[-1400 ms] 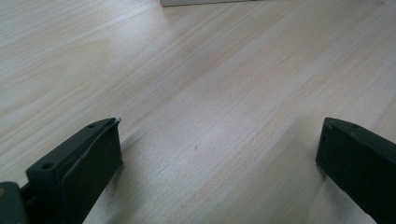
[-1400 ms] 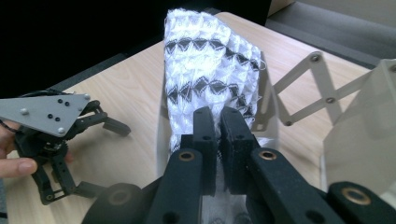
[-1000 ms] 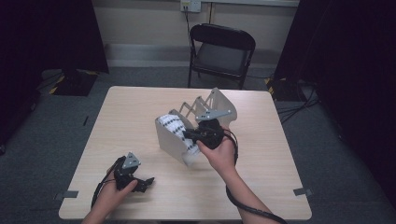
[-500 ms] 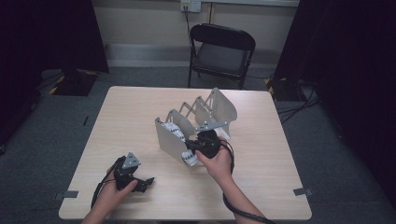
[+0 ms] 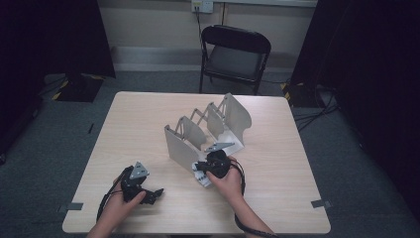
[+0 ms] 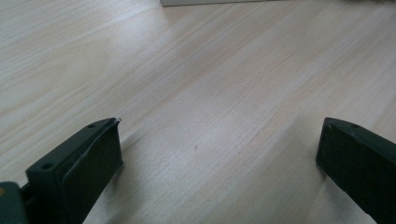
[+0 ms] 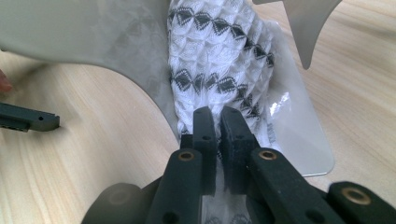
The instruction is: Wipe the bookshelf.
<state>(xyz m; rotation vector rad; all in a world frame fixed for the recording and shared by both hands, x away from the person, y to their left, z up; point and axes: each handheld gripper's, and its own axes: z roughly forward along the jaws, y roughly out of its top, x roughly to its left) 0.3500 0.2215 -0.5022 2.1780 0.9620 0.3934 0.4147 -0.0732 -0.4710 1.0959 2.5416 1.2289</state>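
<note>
Right gripper, low in the frame's centre, has its jaws pinched nearly together on a white knitted cloth with dark diamond bands. That cloth lies in the near slot of the grey divider rack, mid-table in the high view. Left gripper, lower left there, rests on the wooden table with jaws wide apart, holding nothing.

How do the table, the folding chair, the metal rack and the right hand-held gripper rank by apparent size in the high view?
1. table
2. folding chair, though it stands farther from the camera
3. metal rack
4. right hand-held gripper
</note>
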